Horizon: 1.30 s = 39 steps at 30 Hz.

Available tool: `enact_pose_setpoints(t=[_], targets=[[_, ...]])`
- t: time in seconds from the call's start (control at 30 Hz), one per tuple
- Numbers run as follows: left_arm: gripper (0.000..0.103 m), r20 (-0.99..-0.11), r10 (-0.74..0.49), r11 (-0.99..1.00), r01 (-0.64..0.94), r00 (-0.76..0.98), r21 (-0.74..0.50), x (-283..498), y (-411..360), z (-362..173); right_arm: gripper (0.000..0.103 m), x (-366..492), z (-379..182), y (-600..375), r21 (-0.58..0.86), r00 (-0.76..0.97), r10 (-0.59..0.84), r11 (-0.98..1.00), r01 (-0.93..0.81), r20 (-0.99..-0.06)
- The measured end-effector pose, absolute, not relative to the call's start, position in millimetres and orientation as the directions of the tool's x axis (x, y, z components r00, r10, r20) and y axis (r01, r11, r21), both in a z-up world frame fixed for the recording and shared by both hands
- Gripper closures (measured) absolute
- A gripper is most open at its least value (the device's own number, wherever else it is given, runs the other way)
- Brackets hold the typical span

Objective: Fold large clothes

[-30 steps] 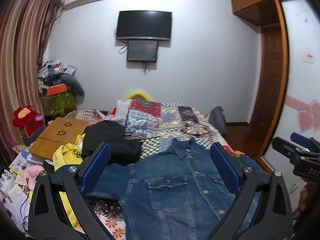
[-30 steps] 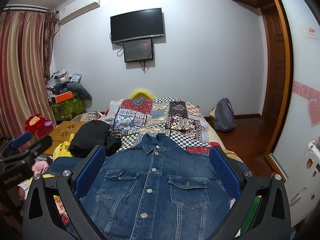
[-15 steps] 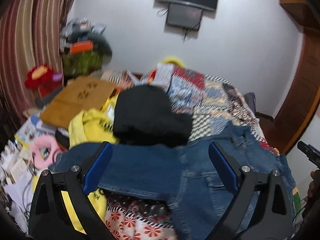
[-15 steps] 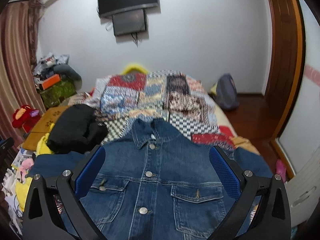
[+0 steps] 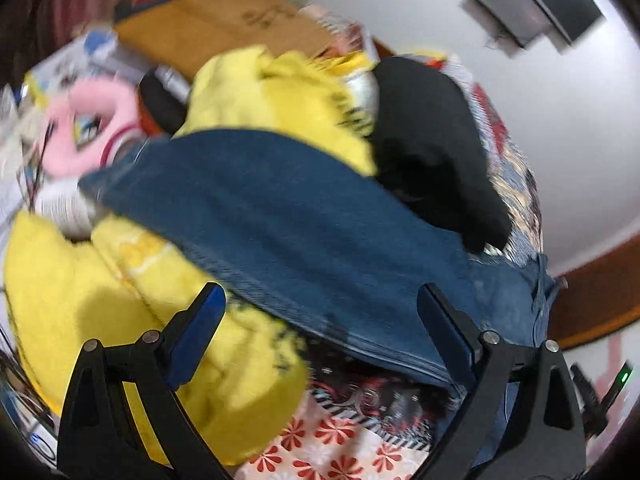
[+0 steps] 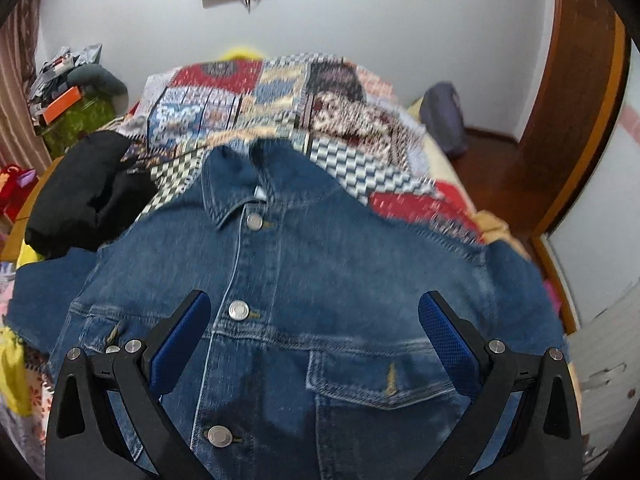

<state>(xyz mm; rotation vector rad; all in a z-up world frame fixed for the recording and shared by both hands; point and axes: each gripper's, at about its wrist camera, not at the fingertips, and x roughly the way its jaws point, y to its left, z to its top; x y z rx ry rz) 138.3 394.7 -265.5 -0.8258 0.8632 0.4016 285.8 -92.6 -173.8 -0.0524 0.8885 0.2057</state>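
Observation:
A blue denim jacket (image 6: 320,280) lies front up and buttoned on the bed, collar toward the far wall. My right gripper (image 6: 314,320) is open and empty, hovering above the jacket's chest near the right chest pocket (image 6: 384,376). In the left wrist view the jacket's left sleeve (image 5: 280,224) stretches out to the left over yellow clothing. My left gripper (image 5: 320,316) is open and empty, just above the sleeve's lower edge. The left view is blurred.
A black garment (image 5: 428,148) and yellow clothes (image 5: 160,320) lie beside the sleeve. A patchwork quilt (image 6: 280,96) covers the bed beyond the collar. A brown folding table (image 5: 224,28), pink item (image 5: 96,128) and clutter sit left. A wooden door (image 6: 576,92) stands right.
Both grippers have dropped toward the jacket and tilted down. The left one swung left over the sleeve; the right one moved closer over the chest. Both stay open.

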Motion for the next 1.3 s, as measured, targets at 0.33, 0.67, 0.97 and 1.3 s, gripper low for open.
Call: enact_pose_setpoints(t=[0.33, 0.67, 0.97, 1.3], targets=[[0.019, -0.781, -0.036, 0.49, -0.67, 0.624, -0.558, 142.1, 436.3, -310.6, 0.0, 304.2, -192.1, -94.3, 0.087, 0.563, 0.166, 0.982, -0.165, -0.81], [0.087, -0.836, 0.263, 0.656, -0.725, 0.482, -0.211, 158.7, 415.1, -276.2, 0.0, 299.6, -183.3, -102.7, 0.136, 0.56, 0.193, 0.981, -0.142, -0.806], [0.097, -0.687, 0.366, 0.795, -0.595, 0.628, -0.12, 181.8, 358.6, -175.8, 0.0, 291.5, -162.8, -116.5, 0.195, 0.603, 0.226, 0.974, -0.118, -0.765], [0.098, -0.51, 0.164, 0.953, -0.269, 0.844, -0.139, 238.8, 229.0, -77.1, 0.0, 286.3, -134.6, -141.4, 0.151, 0.682, 0.193, 0.981, -0.121, -0.705]])
